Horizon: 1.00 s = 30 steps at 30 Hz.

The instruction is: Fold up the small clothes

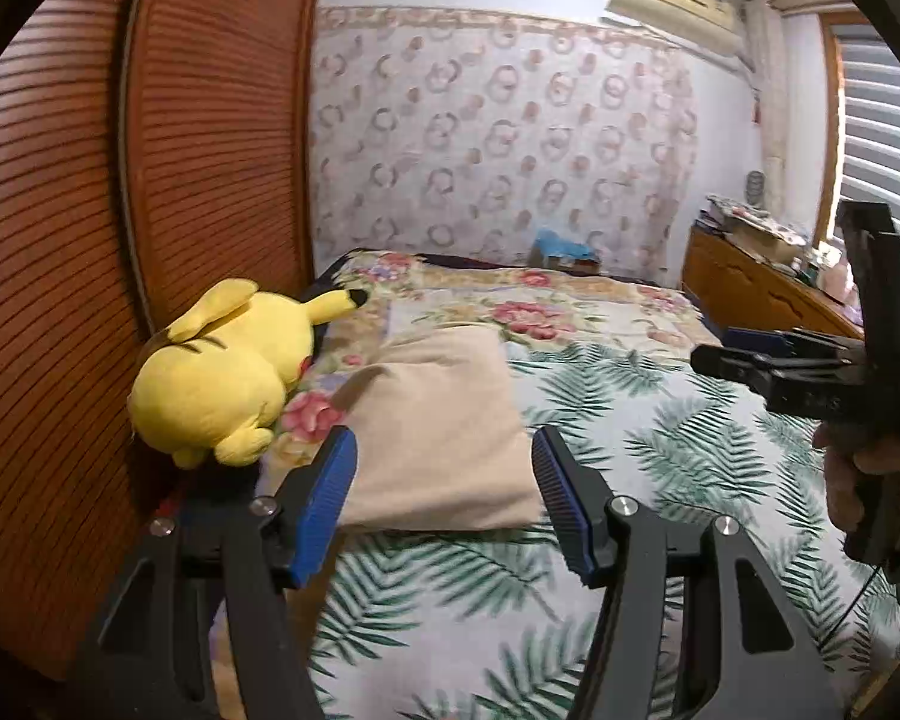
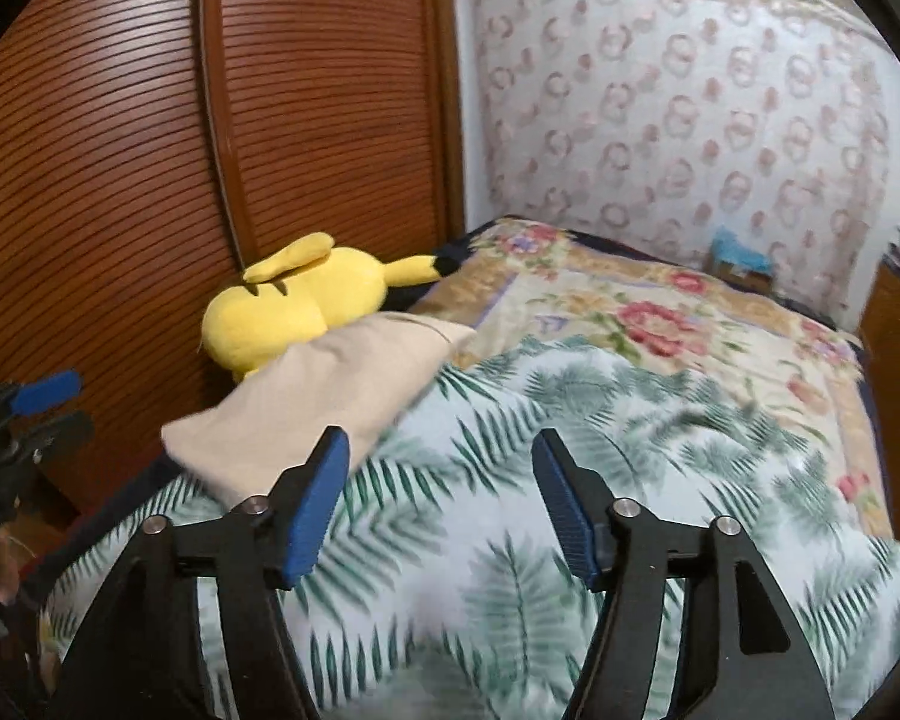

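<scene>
A folded beige garment (image 1: 444, 432) lies flat on the leaf-print bedcover (image 1: 660, 450), beside a yellow plush toy. My left gripper (image 1: 444, 468) hangs just above the garment's near edge, open, with nothing pressed between its blue pads (image 1: 324, 498). In the right wrist view the same beige garment (image 2: 318, 396) lies ahead and to the left. My right gripper (image 2: 441, 474) is open over bare bedcover (image 2: 570, 450), to the right of the cloth and holding nothing. The right gripper's black body (image 1: 810, 372) also shows at the right of the left wrist view, with a hand under it.
A yellow plush toy (image 1: 222, 372) lies against the brown slatted wardrobe door (image 1: 60, 300) on the left. A floral blanket (image 1: 540, 312) covers the far half of the bed. A wooden cabinet (image 1: 750, 288) with clutter stands at the far right, below a window blind.
</scene>
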Available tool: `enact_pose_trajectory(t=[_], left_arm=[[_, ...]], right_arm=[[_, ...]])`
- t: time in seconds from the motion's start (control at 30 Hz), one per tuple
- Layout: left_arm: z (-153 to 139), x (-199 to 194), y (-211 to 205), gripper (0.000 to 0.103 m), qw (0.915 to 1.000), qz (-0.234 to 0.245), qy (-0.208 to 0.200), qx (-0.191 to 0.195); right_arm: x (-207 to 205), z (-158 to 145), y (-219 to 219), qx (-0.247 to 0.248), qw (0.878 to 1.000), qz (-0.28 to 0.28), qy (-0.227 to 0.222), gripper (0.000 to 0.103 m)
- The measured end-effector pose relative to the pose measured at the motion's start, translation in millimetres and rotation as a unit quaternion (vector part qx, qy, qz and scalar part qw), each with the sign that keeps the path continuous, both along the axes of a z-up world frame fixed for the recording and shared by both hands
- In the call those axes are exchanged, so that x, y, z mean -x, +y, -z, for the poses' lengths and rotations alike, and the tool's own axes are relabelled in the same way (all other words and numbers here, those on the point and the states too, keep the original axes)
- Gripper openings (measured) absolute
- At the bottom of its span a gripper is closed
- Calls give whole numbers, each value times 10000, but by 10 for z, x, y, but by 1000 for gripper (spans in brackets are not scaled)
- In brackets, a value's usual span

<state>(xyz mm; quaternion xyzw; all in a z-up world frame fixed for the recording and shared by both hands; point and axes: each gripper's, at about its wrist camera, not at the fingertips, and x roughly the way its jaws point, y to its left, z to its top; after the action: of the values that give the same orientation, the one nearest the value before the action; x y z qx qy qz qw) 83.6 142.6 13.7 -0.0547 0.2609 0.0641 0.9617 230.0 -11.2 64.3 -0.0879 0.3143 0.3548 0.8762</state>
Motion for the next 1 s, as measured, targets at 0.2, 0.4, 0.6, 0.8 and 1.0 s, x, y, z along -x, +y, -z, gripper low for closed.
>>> enact_pose_trajectory(t=[0.2,0.4,0.6,0.8,1.0], left_arm=[[-121,85,-402,60,9995,289,-53,-98],[-276,148,-735,60,9984,538,-151,-114],[-369,165,-1004,60,9971,726,-199,-96],[-443,183,-1169,61,9962,800,-283,-173],[-456,188,-1216,61,9961,825,-290,-152]], right_arm=[[404,-136,-540,-13,9985,508,-195,75],[786,-258,-1068,-169,9930,1098,-393,75],[1156,-464,-1545,-384,9841,1597,-672,75],[1356,-567,-1723,-437,9778,1844,-889,75],[1442,-563,-1819,-411,9761,1920,-933,75]])
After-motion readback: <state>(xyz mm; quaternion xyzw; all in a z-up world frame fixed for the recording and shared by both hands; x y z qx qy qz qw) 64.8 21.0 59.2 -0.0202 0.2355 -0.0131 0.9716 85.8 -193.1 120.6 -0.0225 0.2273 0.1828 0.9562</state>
